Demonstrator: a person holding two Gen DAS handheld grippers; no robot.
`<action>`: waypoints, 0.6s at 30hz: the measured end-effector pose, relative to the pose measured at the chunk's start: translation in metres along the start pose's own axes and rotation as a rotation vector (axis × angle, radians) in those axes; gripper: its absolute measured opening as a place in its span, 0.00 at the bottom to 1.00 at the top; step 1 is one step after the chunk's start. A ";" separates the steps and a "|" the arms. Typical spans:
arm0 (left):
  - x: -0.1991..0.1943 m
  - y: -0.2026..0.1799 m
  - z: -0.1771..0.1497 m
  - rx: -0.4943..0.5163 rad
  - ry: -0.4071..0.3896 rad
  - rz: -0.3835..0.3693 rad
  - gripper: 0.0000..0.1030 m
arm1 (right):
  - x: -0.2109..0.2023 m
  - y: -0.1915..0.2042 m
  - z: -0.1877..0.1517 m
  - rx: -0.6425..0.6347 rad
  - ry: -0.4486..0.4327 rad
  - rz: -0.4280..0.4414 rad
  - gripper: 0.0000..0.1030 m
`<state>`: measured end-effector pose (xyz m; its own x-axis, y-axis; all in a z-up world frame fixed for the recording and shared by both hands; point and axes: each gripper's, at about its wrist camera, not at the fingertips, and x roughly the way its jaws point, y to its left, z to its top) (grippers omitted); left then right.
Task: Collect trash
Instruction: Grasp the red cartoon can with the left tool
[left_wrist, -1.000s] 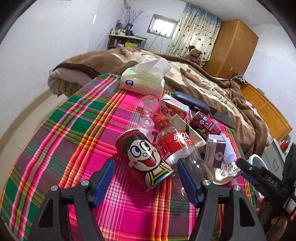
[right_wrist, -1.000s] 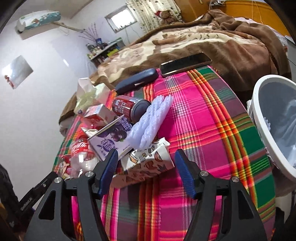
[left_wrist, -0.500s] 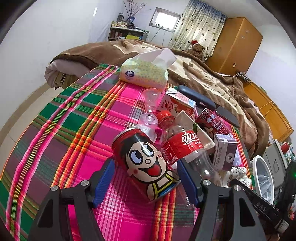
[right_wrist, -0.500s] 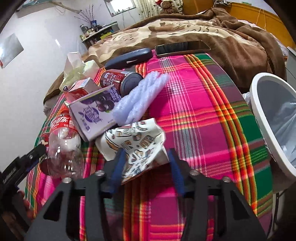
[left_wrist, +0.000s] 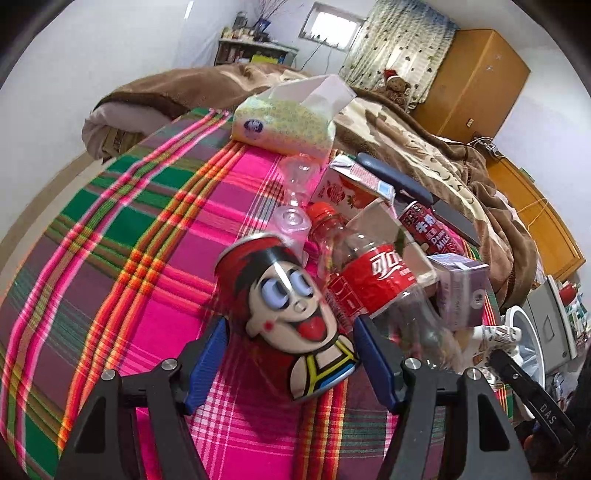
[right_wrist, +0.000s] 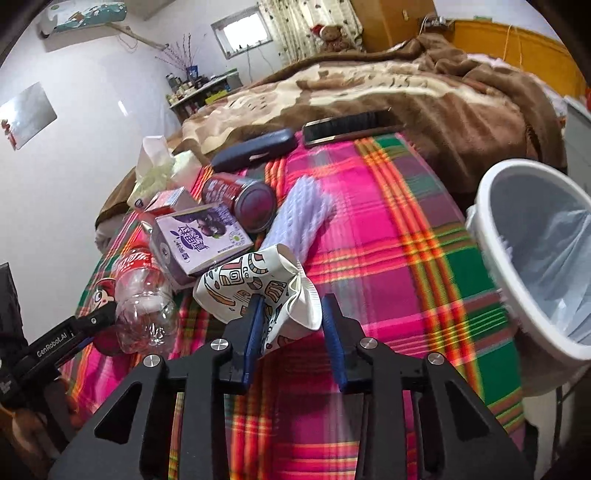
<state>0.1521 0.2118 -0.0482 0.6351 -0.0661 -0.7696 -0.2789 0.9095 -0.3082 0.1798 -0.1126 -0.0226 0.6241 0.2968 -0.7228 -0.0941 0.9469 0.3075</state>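
Right wrist view: the right gripper (right_wrist: 291, 317) has just been closing and now pinches the crumpled paper cup (right_wrist: 255, 291) on the plaid cloth (right_wrist: 369, 229), with the white bin (right_wrist: 491, 236) at far right. Left wrist view: the left gripper (left_wrist: 290, 347) is spread around the near end of the cartoon can (left_wrist: 284, 310), pads not pressing; a bottle (left_wrist: 369, 280) lies just right.

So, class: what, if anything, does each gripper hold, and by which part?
The right gripper, jaws just closing, pinches the crumpled paper cup by its crushed rim. The left gripper straddles the cartoon can, gripping nothing.
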 end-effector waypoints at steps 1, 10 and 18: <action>0.002 0.000 0.001 -0.006 0.003 0.009 0.67 | -0.001 -0.001 0.001 0.002 -0.003 0.001 0.31; 0.005 0.005 0.014 -0.030 -0.059 0.104 0.67 | -0.005 -0.010 0.004 0.005 -0.025 -0.011 0.31; 0.021 0.007 0.018 -0.025 -0.010 0.102 0.63 | -0.004 -0.013 0.005 0.003 -0.034 -0.014 0.31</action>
<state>0.1763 0.2244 -0.0561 0.6098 0.0303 -0.7920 -0.3601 0.9008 -0.2428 0.1825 -0.1267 -0.0211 0.6516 0.2792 -0.7053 -0.0829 0.9504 0.2996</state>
